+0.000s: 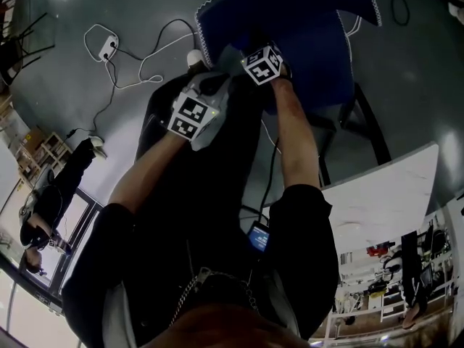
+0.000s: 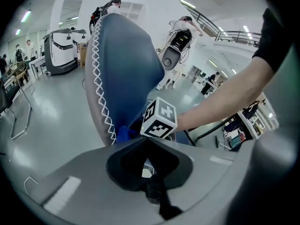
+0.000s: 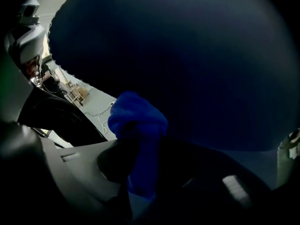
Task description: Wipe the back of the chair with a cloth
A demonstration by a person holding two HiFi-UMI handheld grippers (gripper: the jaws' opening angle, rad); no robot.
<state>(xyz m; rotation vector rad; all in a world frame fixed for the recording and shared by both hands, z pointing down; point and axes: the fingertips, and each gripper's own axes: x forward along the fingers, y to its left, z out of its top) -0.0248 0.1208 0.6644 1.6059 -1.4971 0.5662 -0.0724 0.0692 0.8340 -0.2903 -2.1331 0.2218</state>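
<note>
Right gripper (image 3: 140, 172) first: its jaws are clamped on the blue cloth (image 3: 138, 121); the cloth bunches up out of the jaws in a fat fold, and that fold sits right up against the dark blue back of the chair (image 1: 304, 27); in the right gripper view the chair's back fills nearly everything above the cloth.

From the head view, the chair stands straight ahead of me on the grey floor (image 1: 72, 20), its back edged with white zigzag stitching (image 2: 101, 78); my right arm reaches forward to it, marker cube (image 2: 159, 118) uppermost; the left gripper view catches that same cube beside the chair's edge, with a sliver of blue cloth showing just below and to the left of it.

Left gripper (image 2: 152, 189) now: jaws drawn together, nothing between them; it hangs a little back from the chair and to the left of the right gripper, near the stitched edge but not touching it.

Around me: white cables (image 1: 138, 64) loop across the floor to the left of the chair, running to a small white plug block (image 1: 109, 48); a white bench (image 1: 377, 194) sits at my right, behind the chair's dark legs; in the left gripper view a person (image 2: 180, 36) stands far off across the hall.
</note>
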